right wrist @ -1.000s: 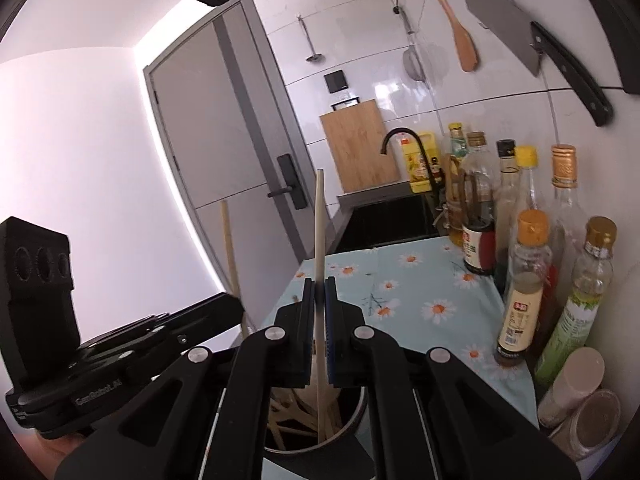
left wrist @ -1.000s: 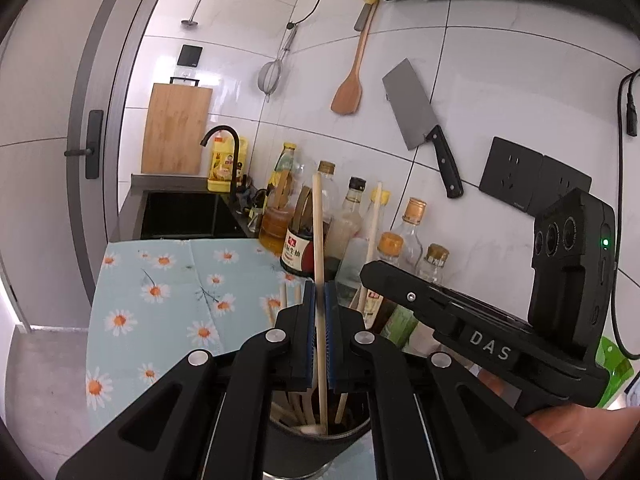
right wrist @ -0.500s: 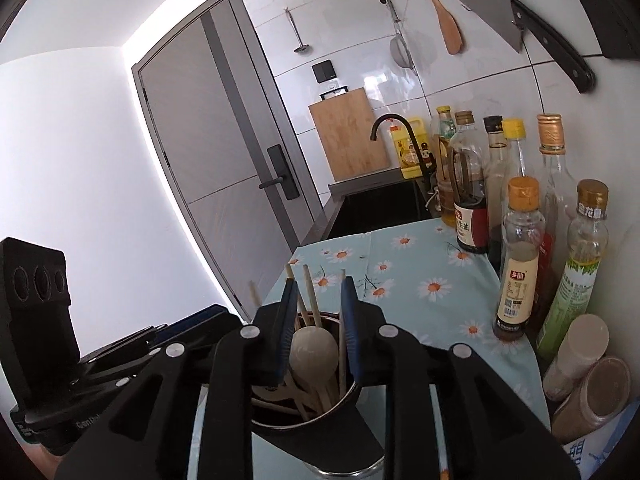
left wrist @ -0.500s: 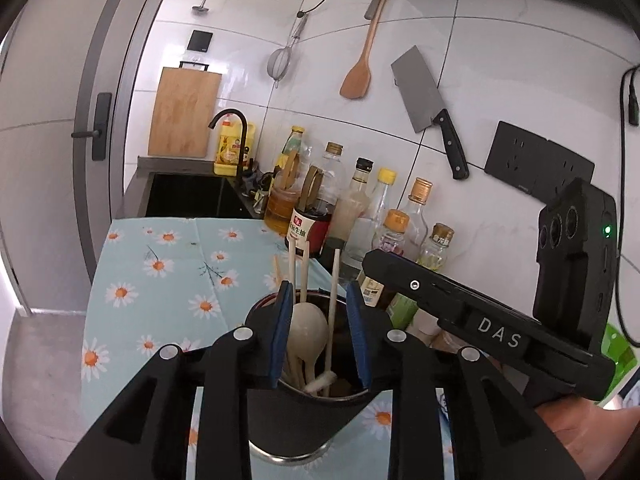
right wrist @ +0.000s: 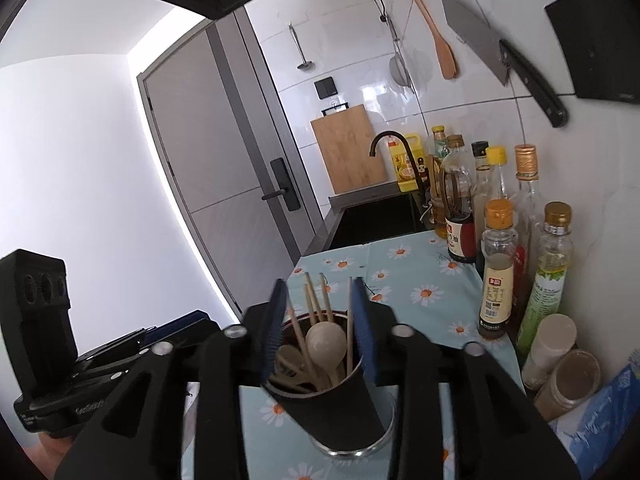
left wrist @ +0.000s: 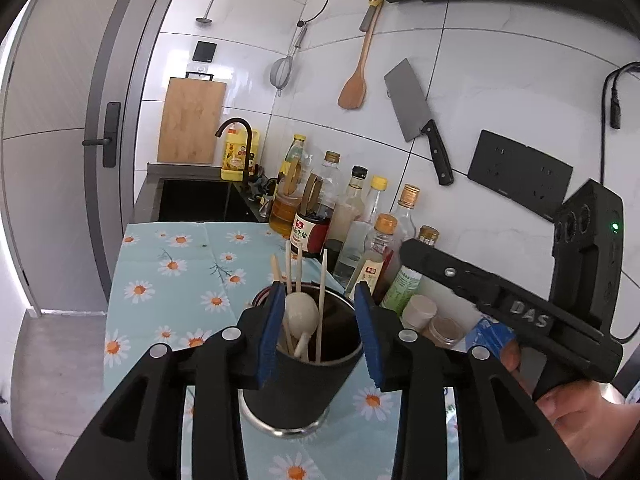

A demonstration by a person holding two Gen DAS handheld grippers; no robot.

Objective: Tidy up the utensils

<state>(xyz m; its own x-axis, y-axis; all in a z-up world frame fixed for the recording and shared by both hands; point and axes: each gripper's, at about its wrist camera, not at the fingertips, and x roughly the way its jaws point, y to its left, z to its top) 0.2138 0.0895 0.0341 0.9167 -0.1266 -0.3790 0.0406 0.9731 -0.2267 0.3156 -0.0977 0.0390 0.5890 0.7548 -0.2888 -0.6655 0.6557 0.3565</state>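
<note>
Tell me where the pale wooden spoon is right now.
The wooden spoon stands bowl-up inside the black utensil cup among the chopsticks, central in both wrist views.

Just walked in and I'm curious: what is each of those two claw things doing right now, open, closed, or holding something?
Left gripper: open, holding nothing, above the black utensil cup.
Right gripper: open, holding nothing, above the same cup.

Pretty bright daylight overall, and both views are mostly sharp. The white wall [right wrist: 72,184] on the left of the right wrist view is blown out, with a glowing strip along the door [right wrist: 224,168] edge. Tiles [left wrist: 500,92] show soft sheen. Heavy fisheye bending, black vignette in the corners. The right hand-held gripper [left wrist: 504,300] looks a bit smeared in the left wrist view.
</note>
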